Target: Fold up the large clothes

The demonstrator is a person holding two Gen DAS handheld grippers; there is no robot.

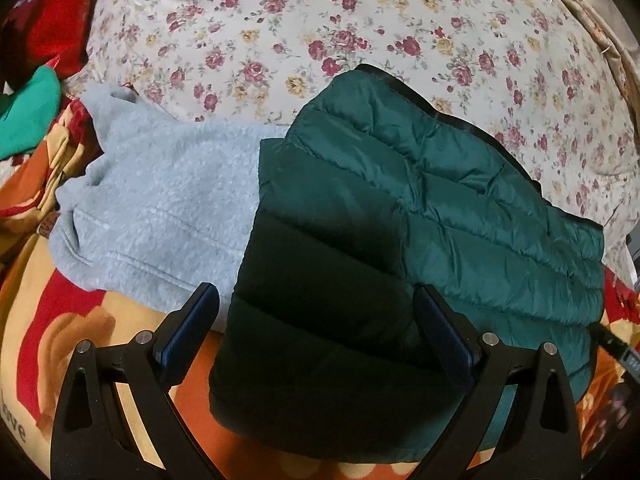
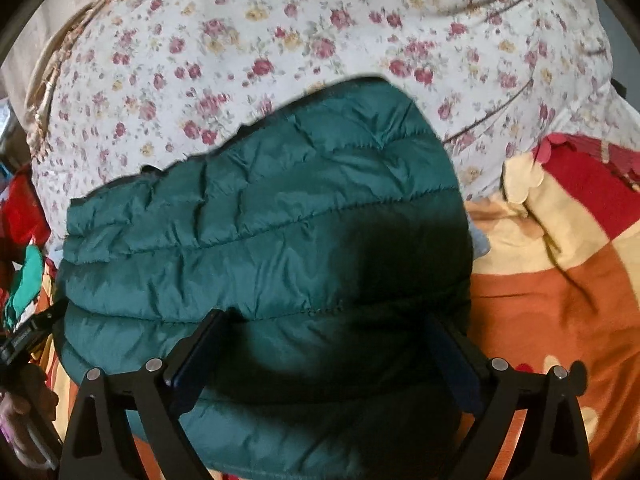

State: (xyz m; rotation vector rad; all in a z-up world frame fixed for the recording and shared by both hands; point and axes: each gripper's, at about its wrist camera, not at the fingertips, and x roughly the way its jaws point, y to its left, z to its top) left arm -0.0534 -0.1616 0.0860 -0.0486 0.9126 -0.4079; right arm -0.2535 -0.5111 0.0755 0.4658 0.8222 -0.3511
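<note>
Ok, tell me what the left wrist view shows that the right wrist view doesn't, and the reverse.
Only the left wrist view shows the light blue fleece garment lying left of the green puffer jacket, partly under it. Only the right wrist view shows the person's hand at the lower left edge. Both show the jacket folded on the bed, the floral sheet behind it, the orange-and-red blanket, and an open gripper: left gripper, right gripper.

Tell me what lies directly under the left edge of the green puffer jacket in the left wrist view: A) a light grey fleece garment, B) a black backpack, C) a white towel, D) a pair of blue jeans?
A: the green puffer jacket overlaps a light grey fleece garment, which spreads out to its left across the orange and red patterned blanket.
</note>
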